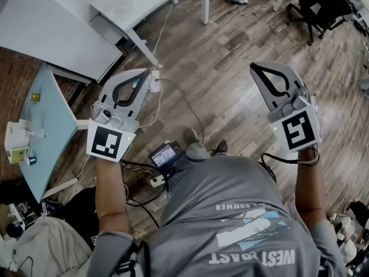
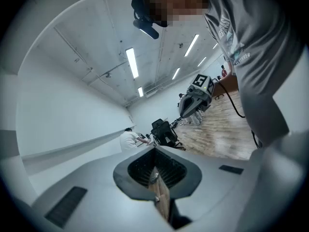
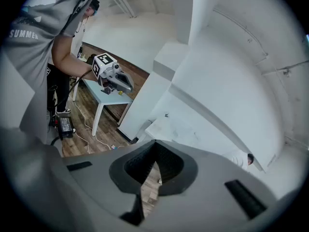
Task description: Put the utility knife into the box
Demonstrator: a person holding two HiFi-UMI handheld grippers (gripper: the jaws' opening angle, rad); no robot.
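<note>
I see neither a utility knife nor a box that I can identify. My left gripper (image 1: 147, 72) is held over the wooden floor, jaws shut with nothing between them. My right gripper (image 1: 253, 68) is level with it to the right, also shut and empty. In the left gripper view my left gripper (image 2: 154, 149) has its tips together, and the right gripper (image 2: 195, 98) shows beyond it. In the right gripper view my right gripper (image 3: 155, 142) has its tips together, with the left gripper (image 3: 113, 77) in the distance.
A light blue table (image 1: 49, 126) stands at the left with a small white and yellow carton (image 1: 17, 140) and a yellow item (image 1: 36, 97). White desks (image 1: 57, 33) lie beyond. A black device (image 1: 165, 154) and cables are on the floor; an office chair (image 1: 320, 4) is far right.
</note>
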